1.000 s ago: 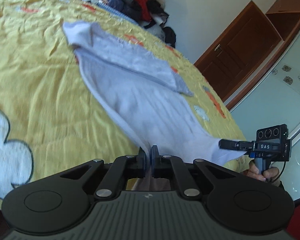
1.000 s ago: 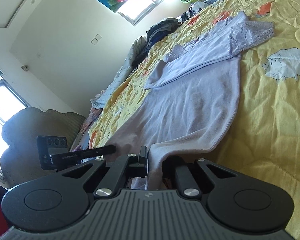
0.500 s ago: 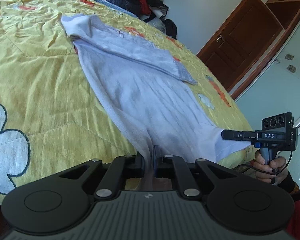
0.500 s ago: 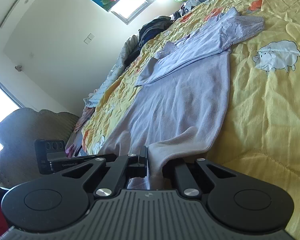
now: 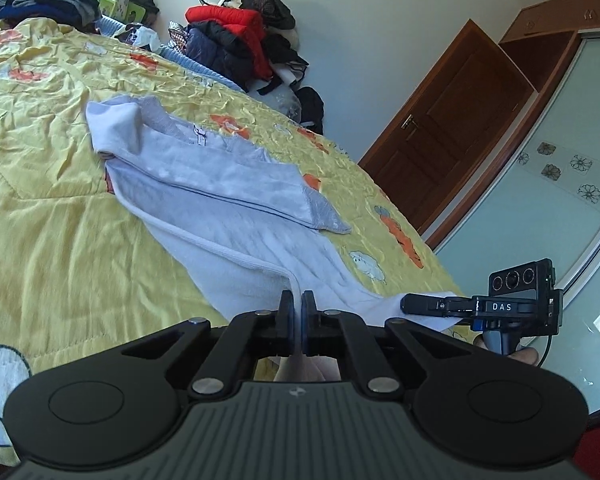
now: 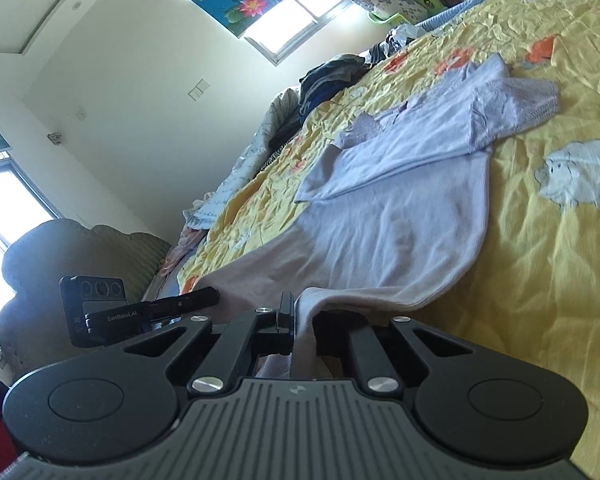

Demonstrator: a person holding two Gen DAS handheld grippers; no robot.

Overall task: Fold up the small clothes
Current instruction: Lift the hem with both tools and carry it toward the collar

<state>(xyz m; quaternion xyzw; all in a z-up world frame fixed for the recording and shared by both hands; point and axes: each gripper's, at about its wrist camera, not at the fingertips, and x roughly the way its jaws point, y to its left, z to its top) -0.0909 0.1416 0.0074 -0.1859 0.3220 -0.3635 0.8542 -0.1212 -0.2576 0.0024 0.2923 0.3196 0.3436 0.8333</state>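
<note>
A pale lilac small garment lies lengthwise on the yellow bedspread, its sleeves folded across the upper part. My left gripper is shut on one bottom corner of its hem. My right gripper is shut on the other bottom corner; the garment stretches away from it. Each gripper shows in the other's view: the right one at the right, the left one at the left. The hem is lifted slightly off the bed between them.
Piles of clothes lie at the far end of the bed. A wooden door and a glass wardrobe door stand to the right. A headboard and windows show in the right wrist view.
Both grippers have lifted and moved forward over the bed, holding the hem corners. The garment's lower part has slackened and more of the room shows beyond it.
</note>
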